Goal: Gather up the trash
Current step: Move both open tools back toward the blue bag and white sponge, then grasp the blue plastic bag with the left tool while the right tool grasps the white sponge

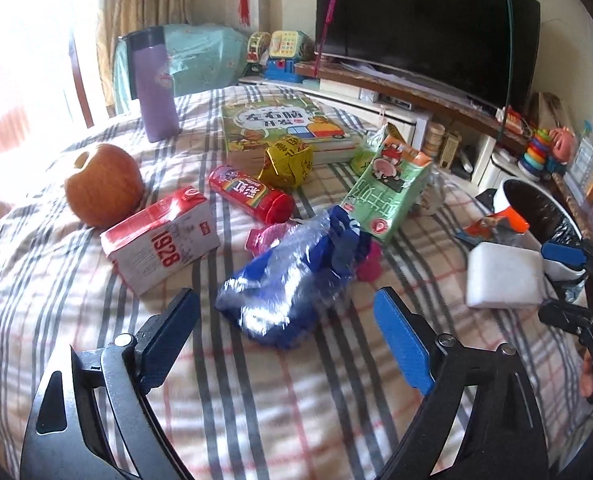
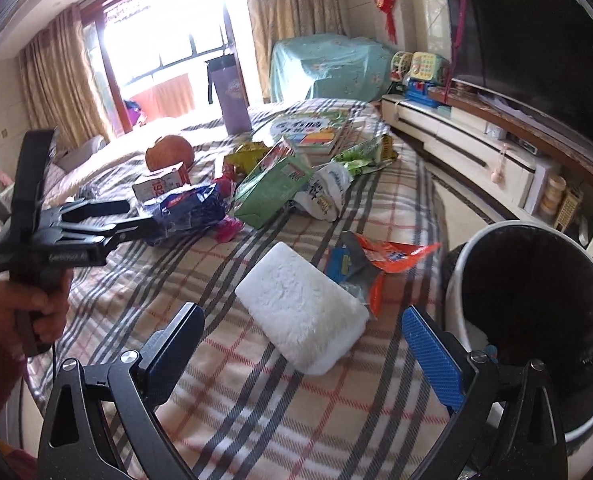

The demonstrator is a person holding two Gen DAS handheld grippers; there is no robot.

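The left gripper (image 1: pixel 284 320) hangs with its jaws spread wide and nothing in them, lined up on the crumpled blue wrapper (image 1: pixel 292 272) just ahead on the plaid bedspread (image 1: pixel 256 400), likely so the jaws can straddle it. The right gripper (image 2: pixel 302 344) is likewise wide and empty, aimed at the white foam block (image 2: pixel 302 312), which lies near the black-lined trash bin (image 2: pixel 536 320) at the bed's edge, a short carry, with an orange wrapper (image 2: pixel 376 260) beyond
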